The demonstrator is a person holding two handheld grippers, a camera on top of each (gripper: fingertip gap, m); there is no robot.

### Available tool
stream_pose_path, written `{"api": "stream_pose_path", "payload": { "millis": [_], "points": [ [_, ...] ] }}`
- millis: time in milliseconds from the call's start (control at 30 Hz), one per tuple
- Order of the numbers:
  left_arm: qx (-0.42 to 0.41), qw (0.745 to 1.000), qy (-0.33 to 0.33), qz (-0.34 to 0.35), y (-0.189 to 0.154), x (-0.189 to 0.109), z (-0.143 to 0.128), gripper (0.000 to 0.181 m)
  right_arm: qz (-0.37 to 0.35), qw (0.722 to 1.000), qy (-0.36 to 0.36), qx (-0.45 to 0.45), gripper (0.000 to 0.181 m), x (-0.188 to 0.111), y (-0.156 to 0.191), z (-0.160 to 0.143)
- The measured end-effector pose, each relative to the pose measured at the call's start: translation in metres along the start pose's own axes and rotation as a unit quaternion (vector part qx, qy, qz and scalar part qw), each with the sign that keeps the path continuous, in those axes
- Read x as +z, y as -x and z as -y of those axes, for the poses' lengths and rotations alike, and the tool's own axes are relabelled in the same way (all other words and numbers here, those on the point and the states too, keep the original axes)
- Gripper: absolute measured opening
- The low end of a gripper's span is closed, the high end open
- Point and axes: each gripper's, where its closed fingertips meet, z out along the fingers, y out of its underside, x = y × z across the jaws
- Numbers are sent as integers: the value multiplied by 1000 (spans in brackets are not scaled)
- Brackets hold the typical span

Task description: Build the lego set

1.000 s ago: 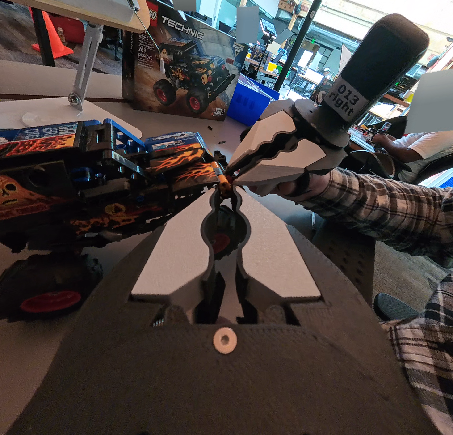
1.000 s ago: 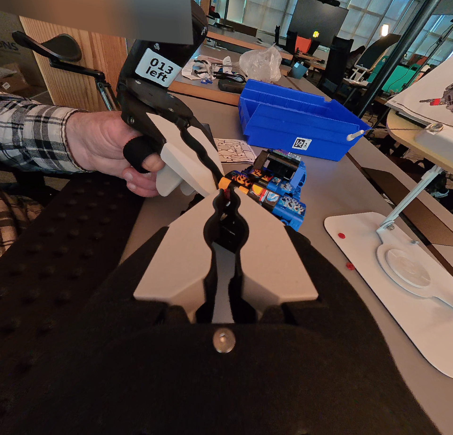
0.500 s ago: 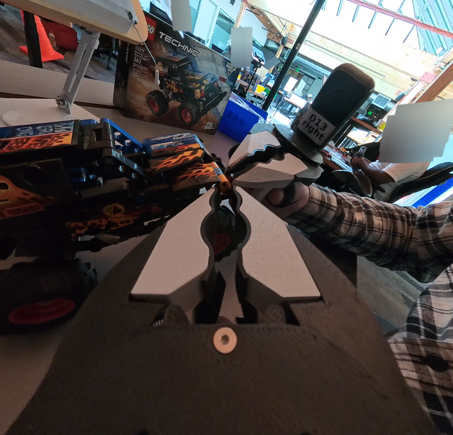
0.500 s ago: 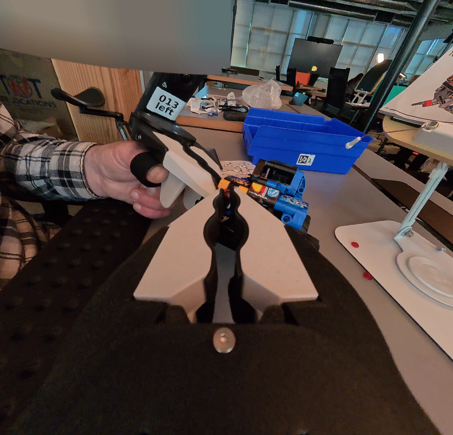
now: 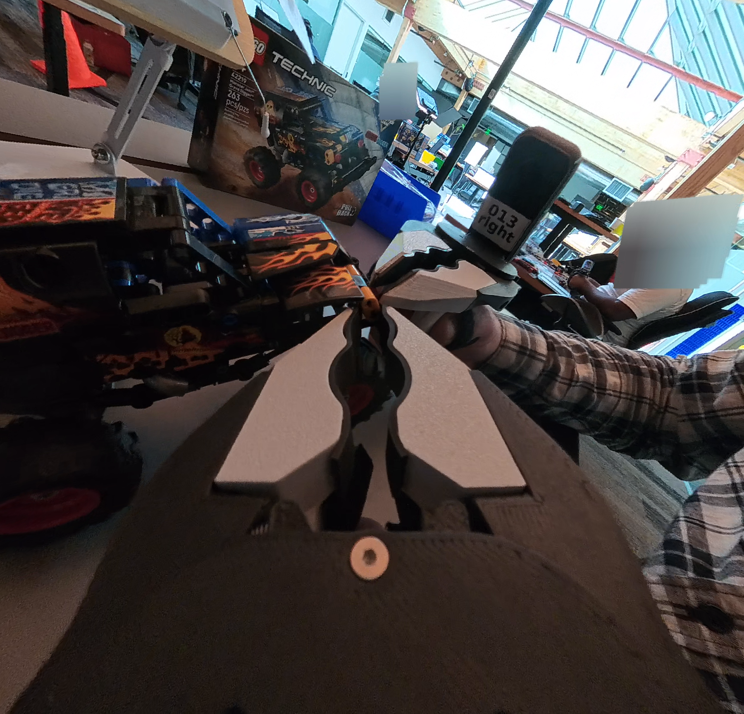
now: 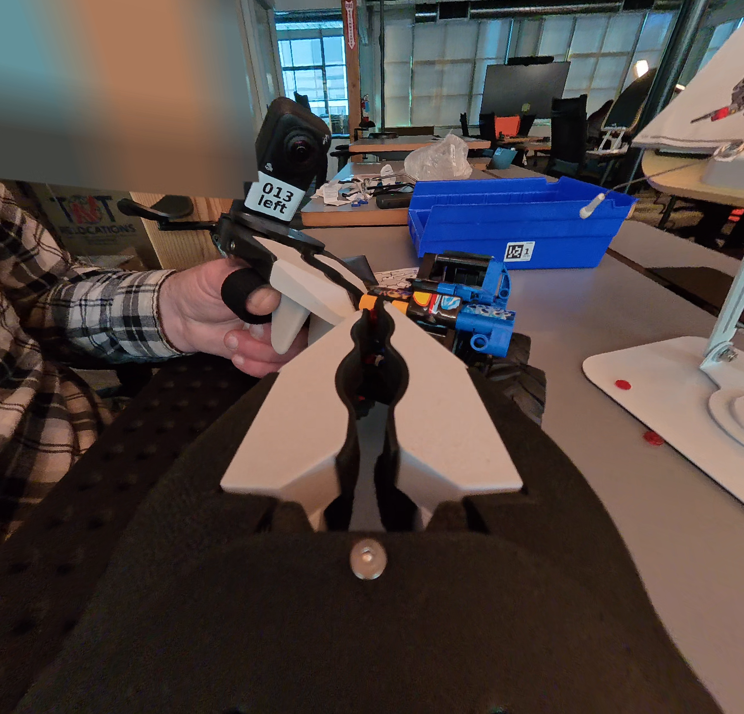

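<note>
Blue bin [image 6: 511, 219] upper right of right wrist frame, on grey table [image 6: 604, 513]. White stand base [image 6: 660, 404] at right edge, small red piece [image 6: 623, 384] on it, another [image 6: 653, 438] just beside its rim. Clear plastic bag [image 6: 439, 159] behind bin. Orange cone [image 5: 68, 54] upper left of left wrist frame. Black pole [image 5: 495, 82] upper centre.

The truck [image 5: 169, 300] is cut off at the left edge.

The black and blue brick-built monster truck [image 5: 169, 292] with orange flame stickers, orange front pin [image 6: 368, 302] and red-hubbed knobbly tyres stands upright on the grey table [image 6: 604, 312], near the blue bin [image 6: 523, 219].
</note>
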Motion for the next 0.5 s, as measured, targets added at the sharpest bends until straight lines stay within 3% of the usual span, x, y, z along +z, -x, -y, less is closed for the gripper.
{"api": "stream_pose_path", "payload": {
  "millis": [333,500],
  "points": [
    [23,1000,-2,10,1,1,1,8,-5,1000,-8,9,0,-11,-4,13],
    [21,1000,5,4,0,3,-1,8,-8,1000,19,10,0,-9,-6,4]
  ]
}}
